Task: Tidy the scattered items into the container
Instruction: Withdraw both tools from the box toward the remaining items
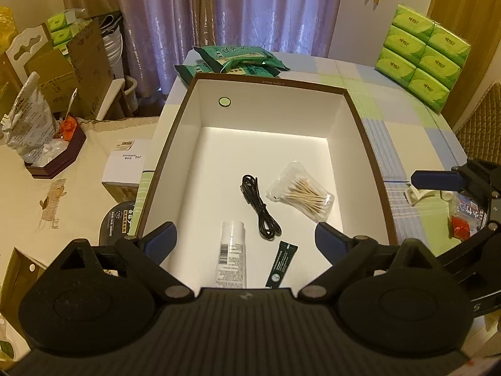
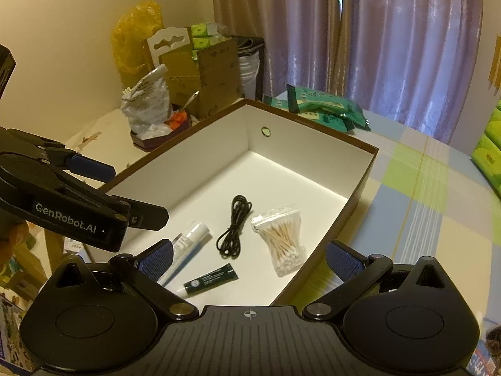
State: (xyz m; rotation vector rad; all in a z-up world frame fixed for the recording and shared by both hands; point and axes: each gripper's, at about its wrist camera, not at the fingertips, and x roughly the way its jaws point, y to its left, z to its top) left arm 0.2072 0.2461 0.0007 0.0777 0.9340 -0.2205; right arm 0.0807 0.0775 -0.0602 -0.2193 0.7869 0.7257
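A brown-rimmed box with white walls [image 1: 272, 103] [image 2: 313, 150] sits on the table. On its floor lie a coiled black cable [image 1: 258, 206] [image 2: 233, 232], a bag of cotton swabs [image 1: 302, 192] [image 2: 283, 241], a white tube [image 1: 232, 253] [image 2: 188, 244] and a dark green sachet [image 1: 281, 264] [image 2: 213, 279]. My left gripper [image 1: 245, 241] hangs open over the box's near end, holding nothing. My right gripper [image 2: 250, 257] is open too, above the box's near right corner. A small packet with red print [image 1: 463, 216] and a white clip [image 1: 416, 194] lie on the cloth right of the box.
Green tissue packs [image 1: 422, 59] are stacked at the far right. Green wipe packets [image 1: 238, 58] lie behind the box. Left of it are a white carton [image 1: 125, 166], a black round tin [image 1: 119, 219] and a dark tray of clutter [image 1: 59, 156]. Curtains hang behind.
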